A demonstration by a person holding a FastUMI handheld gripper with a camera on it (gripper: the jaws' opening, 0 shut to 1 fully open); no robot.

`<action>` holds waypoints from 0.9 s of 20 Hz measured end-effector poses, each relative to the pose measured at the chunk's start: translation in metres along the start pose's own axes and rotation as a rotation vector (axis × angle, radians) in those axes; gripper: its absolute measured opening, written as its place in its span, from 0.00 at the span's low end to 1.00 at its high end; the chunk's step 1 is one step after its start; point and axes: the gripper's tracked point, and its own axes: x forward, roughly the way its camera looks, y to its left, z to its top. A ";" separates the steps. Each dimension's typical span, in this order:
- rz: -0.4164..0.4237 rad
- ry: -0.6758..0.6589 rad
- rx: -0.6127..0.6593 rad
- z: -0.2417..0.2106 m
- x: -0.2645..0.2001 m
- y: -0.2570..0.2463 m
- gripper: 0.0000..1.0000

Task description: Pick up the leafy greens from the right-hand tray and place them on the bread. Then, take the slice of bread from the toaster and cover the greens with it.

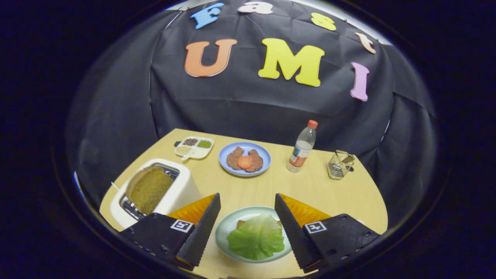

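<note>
Leafy greens lay on a pale green plate at the desk's near edge, between the gripper's fingers, covering what looked like a bread slice whose brown corner peeked out behind them, though it was hard to tell. Gripper hung above the plate with fingers spread wide apart, holding nothing, neither finger touching the greens. Toaster, white, stood at the near left corner of the desk, just beyond the left finger, with a slice of bread sticking up out of its slot. Blue plate with two brown patties and a tomato slice on top sat toward the far edge, middle. Small divided tray with grains or seeds was at the far left corner. Plastic bottle with red cap stood upright right of the blue plate. Wire holder sat near the far right edge, contents too small to make out
</note>
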 end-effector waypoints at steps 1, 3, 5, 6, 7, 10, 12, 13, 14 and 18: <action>0.024 -0.025 0.015 0.009 -0.006 0.014 0.90; 0.051 -0.059 -0.002 0.020 -0.018 0.035 0.93; 0.079 -0.069 -0.004 0.023 -0.027 0.058 0.96; 0.091 -0.075 0.004 0.026 -0.031 0.070 0.96; 0.095 -0.080 0.006 0.026 -0.032 0.078 0.96; 0.083 -0.059 0.024 0.023 -0.027 0.097 0.96; 0.085 -0.032 0.033 0.021 -0.023 0.111 0.96; 0.080 -0.025 0.031 0.021 -0.020 0.117 0.96; 0.079 -0.015 0.031 0.021 -0.017 0.122 0.96; 0.059 0.063 0.034 0.005 -0.003 0.144 0.95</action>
